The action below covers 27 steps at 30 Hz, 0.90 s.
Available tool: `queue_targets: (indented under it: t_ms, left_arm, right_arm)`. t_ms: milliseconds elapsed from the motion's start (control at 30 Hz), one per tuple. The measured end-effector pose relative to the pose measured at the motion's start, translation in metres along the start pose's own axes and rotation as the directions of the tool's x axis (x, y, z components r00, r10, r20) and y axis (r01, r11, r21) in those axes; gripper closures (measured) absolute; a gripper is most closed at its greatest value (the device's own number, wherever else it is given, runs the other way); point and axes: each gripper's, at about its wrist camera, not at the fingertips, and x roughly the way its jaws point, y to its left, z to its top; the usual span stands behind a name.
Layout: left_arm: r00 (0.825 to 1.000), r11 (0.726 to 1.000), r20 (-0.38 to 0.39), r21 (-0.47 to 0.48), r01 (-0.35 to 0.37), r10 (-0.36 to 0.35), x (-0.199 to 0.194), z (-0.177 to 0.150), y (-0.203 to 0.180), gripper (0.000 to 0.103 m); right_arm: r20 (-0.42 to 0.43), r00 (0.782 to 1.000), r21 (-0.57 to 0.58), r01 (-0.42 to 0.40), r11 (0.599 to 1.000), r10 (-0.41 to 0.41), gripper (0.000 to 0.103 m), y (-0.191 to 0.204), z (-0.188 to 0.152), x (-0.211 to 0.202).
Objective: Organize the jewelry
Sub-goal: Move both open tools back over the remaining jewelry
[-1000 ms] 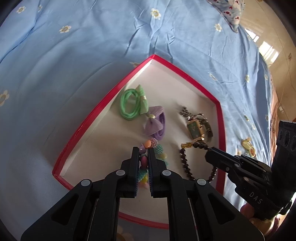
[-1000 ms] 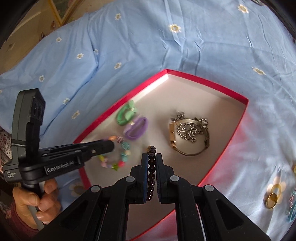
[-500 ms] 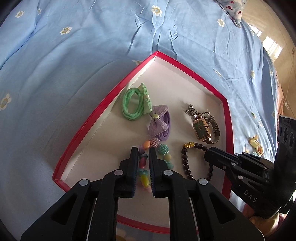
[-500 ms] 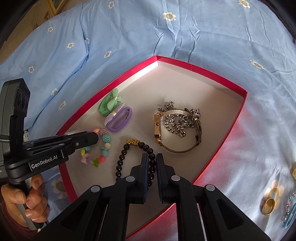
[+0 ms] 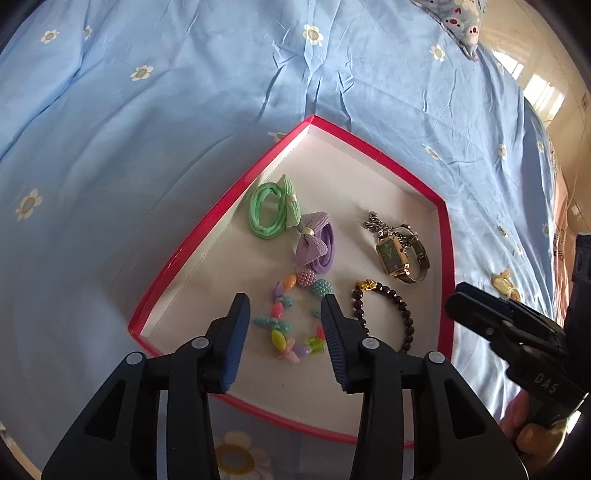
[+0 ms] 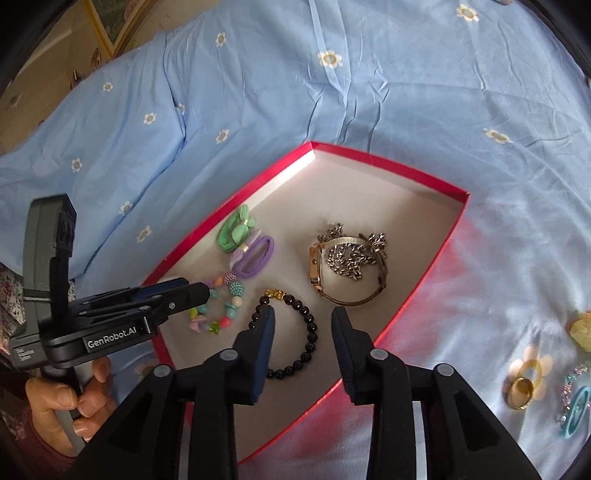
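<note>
A red-rimmed box (image 5: 207, 236) (image 6: 436, 269) lies on the blue bedsheet. Inside it rest a green hair tie (image 5: 267, 214) (image 6: 234, 232), a purple bow hair tie (image 5: 317, 245) (image 6: 255, 254), a gold watch with a silver chain (image 5: 397, 251) (image 6: 349, 266), a colourful bead bracelet (image 5: 291, 321) (image 6: 218, 306) and a dark bead bracelet (image 5: 384, 306) (image 6: 295, 336). My left gripper (image 5: 286, 306) hovers over the colourful bracelet, jaws opening, pads off it. My right gripper (image 6: 301, 321) hangs over the dark bracelet, jaws opening, touching nothing.
On the sheet right of the box lie a gold ring (image 6: 521, 389), a yellow charm (image 6: 583, 332) (image 5: 504, 282) and a teal clip with a sparkly chain (image 6: 574, 406). A hand (image 6: 55, 402) holds the left gripper's handle. A patterned pillow (image 5: 458, 22) lies at the far right.
Both grippers were shut on their bracelets and have opened. The colourful bracelet and the dark bracelet now lie flat on the box floor. Both grippers have drawn back slightly.
</note>
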Motion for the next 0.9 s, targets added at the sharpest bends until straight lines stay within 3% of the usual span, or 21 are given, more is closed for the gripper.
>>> queue_targets:
  t_ms: [100,333,900]
  left_arm:
    - [1.000,1.000,0.011,-0.013,0.005,-0.004,-0.007,-0.005,-0.001,0.056]
    - [0.999,0.999,0.010,-0.014,0.032,-0.032,-0.018,-0.015,-0.012,0.054]
    - [0.995,0.986,-0.024,0.131,0.103,-0.101,-0.024,-0.038,-0.087,0.049]
  right_arm:
    - [0.035,0.999,0.016,0.003,1.000,-0.004,0.062,-0.006,-0.003,-0.018]
    - [0.076,0.996,0.059,0.052,0.997,-0.056,0.056,-0.027,-0.021,-0.054]
    - [0.093,0.979,0.215,0.158,0.964,-0.181,0.050,-0.096,-0.080,-0.117]
